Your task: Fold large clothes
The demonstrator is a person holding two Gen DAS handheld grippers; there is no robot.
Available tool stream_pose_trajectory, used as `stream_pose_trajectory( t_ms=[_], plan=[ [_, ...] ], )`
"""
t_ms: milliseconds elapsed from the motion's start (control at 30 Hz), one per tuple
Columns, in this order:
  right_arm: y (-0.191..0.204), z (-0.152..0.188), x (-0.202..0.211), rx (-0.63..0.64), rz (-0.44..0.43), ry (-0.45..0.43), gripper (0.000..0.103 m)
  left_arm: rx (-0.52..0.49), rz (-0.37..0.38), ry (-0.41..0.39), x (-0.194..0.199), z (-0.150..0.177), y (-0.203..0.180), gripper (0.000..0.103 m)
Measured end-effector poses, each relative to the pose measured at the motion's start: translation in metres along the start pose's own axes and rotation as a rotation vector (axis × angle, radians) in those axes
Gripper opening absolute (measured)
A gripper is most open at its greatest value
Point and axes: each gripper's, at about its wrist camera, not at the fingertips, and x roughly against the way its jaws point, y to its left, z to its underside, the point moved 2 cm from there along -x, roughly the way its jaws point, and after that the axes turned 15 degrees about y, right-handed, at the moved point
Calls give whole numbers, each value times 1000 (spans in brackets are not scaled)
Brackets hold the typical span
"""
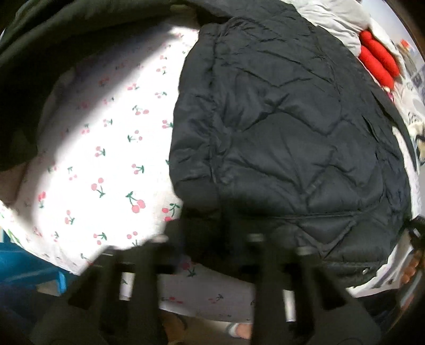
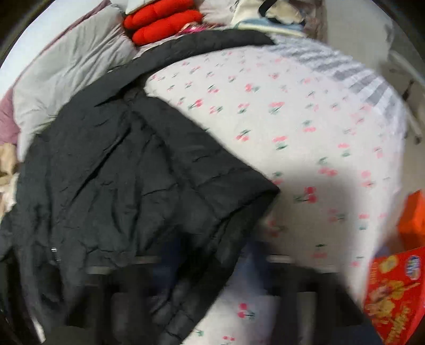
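Black quilted jacket (image 1: pixel 287 138) on bed.
Puffy, creased, diamond-stitched; lies partly folded and flat on the cherry-print sheet (image 1: pixel 106 148), one edge overhanging the bed's near side.

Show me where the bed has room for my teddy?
Bare cherry sheet lies right of the black jacket, up to the striped blanket. In the left view, more bare sheet lies left of the jacket. The head end is crowded: grey duvet, red cushions.

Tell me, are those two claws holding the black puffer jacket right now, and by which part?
Cannot be told: both grippers are motion-blurred at the black puffer jacket's near edge, so no grip shows.
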Motion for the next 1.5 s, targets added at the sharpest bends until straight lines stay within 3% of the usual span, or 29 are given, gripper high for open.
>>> stream_pose_trajectory(
  t_ms=[67, 200, 400, 467, 500, 600, 633, 800, 867, 900, 933, 967, 1000, 1033, 1067, 1167, 1300, 1500],
  plan=[
    [-3, -1, 11, -1, -6, -60, 6, -13, -15, -21, 5, 4, -3, 12],
    [-10, -3, 41, -23, 13, -179, 4, -48, -6, -26, 12, 16, -3, 11],
    [-23, -7, 38, -73, 40, -154, 5, -77, 9, 3, 7, 4, 3, 13],
    [-25, -6, 47, -83, 60, -169, 8, -69, 40, 2, 16, 2, 9, 19],
    [-23, -3, 59, -76, 116, -200, 8, -61, 58, -20, 25, 2, 13, 22],
    [-13, -1, 93, -49, 245, -359, 12, -45, 70, -108, 55, -9, 18, 48],
    [-7, -3, 101, -33, 231, -380, 13, -53, 71, -128, 64, -16, 16, 59],
    [66, -30, 108, 174, -58, -234, 15, -92, 76, -175, 100, -84, -17, 67],
    [103, -42, 102, 255, -113, -183, 15, -120, 67, -186, 105, -113, -33, 83],
    [129, -48, 98, 312, -139, -159, 16, -151, 73, -184, 103, -134, -44, 86],
    [149, -53, 91, 358, -155, -138, 19, -170, 74, -187, 103, -134, -46, 89],
    [164, -56, 84, 391, -169, -122, 33, -194, 65, -191, 97, -144, -50, 89],
    [178, -60, 72, 417, -179, -111, 66, -205, 45, -191, 86, -153, -53, 89],
    [187, -62, 62, 432, -183, -112, 82, -202, 25, -193, 75, -157, -52, 89],
    [194, -60, 49, 451, -175, -138, 89, -192, 0, -187, 63, -163, -49, 89],
    [205, -58, 19, 499, -45, -87, 89, -172, -24, -149, 40, -180, -42, 89],
    [208, -64, 11, 527, -23, -96, 89, -198, -87, -182, 31, -199, -46, 89],
    [208, -71, 2, 533, -43, -94, 89, -201, -47, -163, 13, -219, -50, 89]
  ],
)
